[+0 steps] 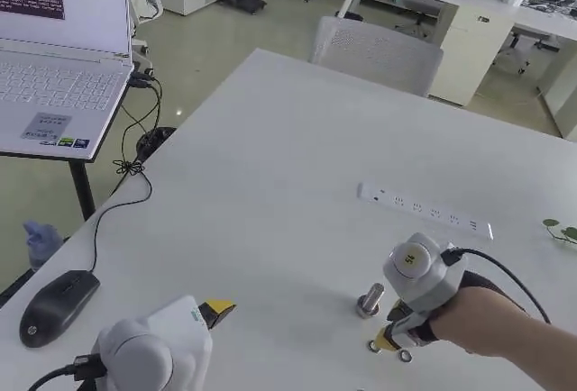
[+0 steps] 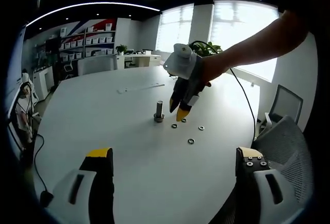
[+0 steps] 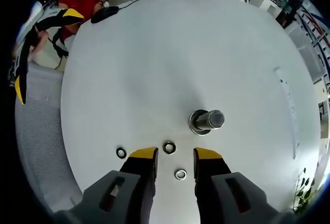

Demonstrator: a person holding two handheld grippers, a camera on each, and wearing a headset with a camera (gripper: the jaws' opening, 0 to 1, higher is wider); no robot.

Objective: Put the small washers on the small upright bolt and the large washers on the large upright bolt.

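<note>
washers (image 3: 169, 147) loose on table (image 3: 154, 53) just beside bolt (image 3: 206, 121), below right gripper (image 3: 175, 154) with jaws apart and empty; left gripper (image 2: 174, 154) also spread empty; likely to skid flat or get pinched in pairs if closed off-centre.

Bright, even light covers the wide white desk (image 1: 270, 184), with only faint soft shadows on it. Beyond the desk, tall windows (image 2: 227, 33) glare white in the left gripper view. Both gripper views bend strongly at their edges.
</note>
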